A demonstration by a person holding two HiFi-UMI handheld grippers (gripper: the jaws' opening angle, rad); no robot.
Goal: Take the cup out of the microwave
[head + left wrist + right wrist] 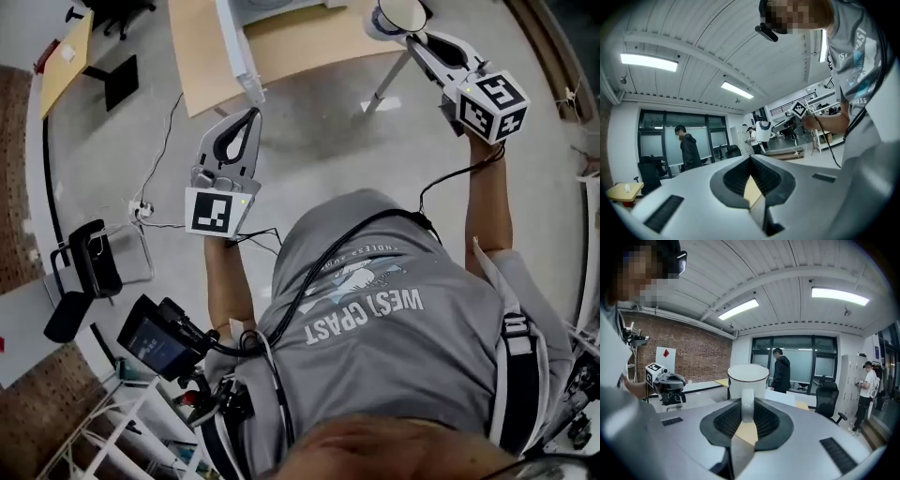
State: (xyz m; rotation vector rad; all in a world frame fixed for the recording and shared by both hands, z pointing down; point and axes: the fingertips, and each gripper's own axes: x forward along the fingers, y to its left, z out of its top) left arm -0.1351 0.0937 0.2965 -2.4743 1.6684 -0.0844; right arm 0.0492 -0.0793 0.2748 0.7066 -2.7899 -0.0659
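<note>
A white cup (747,377) with a dark rim is upright between the jaws of my right gripper (747,405), which is shut on its handle. From the head view the cup (397,13) sits at the top edge, at the tip of my raised right gripper (414,37). My left gripper (249,114) is held out over the floor, shut, with nothing in it; its jaws meet at the tips (751,157). From the left gripper view the cup (763,131) hangs far off to the right. No microwave is in view.
A wooden table (281,42) with white legs stands ahead, and another desk (66,61) is far left. A black office chair (89,258) and floor cables (155,178) lie to the left. A person in a dark jacket (780,371) stands by the windows, another person (865,397) at the right.
</note>
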